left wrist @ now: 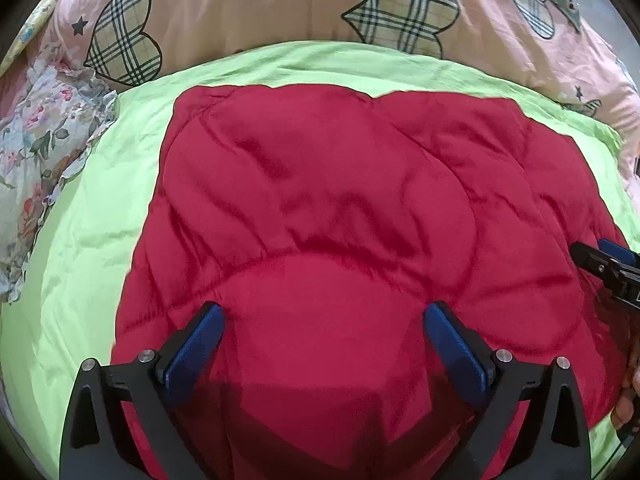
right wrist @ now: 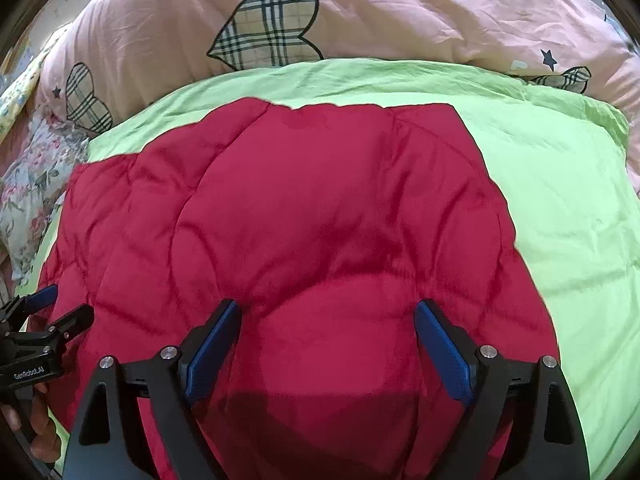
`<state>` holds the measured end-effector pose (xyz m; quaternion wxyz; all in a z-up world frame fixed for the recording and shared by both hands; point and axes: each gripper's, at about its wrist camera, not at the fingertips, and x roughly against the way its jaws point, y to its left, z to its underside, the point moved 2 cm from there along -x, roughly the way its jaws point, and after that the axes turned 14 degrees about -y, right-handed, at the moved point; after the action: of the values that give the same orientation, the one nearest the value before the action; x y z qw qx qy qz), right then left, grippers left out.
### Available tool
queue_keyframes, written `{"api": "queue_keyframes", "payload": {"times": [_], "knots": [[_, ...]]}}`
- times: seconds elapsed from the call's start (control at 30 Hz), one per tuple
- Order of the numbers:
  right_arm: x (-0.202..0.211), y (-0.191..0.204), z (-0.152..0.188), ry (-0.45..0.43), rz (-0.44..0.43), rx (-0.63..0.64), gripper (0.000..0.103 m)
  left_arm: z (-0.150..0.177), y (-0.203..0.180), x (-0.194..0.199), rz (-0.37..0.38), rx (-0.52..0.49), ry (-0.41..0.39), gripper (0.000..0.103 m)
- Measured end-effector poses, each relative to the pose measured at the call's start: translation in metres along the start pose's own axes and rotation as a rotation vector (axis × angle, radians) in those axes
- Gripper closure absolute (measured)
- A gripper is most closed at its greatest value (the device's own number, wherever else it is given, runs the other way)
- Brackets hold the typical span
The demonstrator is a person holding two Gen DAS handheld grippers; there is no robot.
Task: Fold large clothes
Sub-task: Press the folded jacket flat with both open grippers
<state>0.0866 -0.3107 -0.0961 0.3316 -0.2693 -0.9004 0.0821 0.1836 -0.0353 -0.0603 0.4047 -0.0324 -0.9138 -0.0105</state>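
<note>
A red quilted garment [left wrist: 340, 208] lies spread flat on a lime green sheet [left wrist: 80, 280]; the right wrist view shows the same garment [right wrist: 300, 208] on the sheet [right wrist: 560, 200]. My left gripper [left wrist: 326, 316] stands open just above the garment's near part, blue pads [left wrist: 196, 344] wide apart with nothing pinched. My right gripper [right wrist: 326, 312] is open too, over the near right part of the garment, nothing between its pads [right wrist: 444, 352]. Each gripper shows in the other's view: the right gripper [left wrist: 604, 264] at the right edge, the left gripper [right wrist: 56, 308] at the left edge.
A pink duvet [left wrist: 280, 4] with plaid hearts lies bunched behind the sheet. A floral ruffled cloth [left wrist: 36, 152] sits at the left. A hand [right wrist: 40, 428] holds the left gripper's handle. Bare green sheet [right wrist: 580, 260] spreads right of the garment.
</note>
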Motion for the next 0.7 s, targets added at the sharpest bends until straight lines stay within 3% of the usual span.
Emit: {"api": "queue_keyframes", "payload": {"times": [0.4, 0.7], "knots": [[-0.017, -0.026, -0.008, -0.020, 0.024, -0.082, 0.014, -0.012, 0.012, -0.028, -0.006, 0.037, 0.011, 0.001], [0.003, -0.042, 0.000, -0.042, 0.065, -0.128, 0.015, -0.012, 0.011, -0.029, -0.016, 0.025, 0.008, 0.000]]}}
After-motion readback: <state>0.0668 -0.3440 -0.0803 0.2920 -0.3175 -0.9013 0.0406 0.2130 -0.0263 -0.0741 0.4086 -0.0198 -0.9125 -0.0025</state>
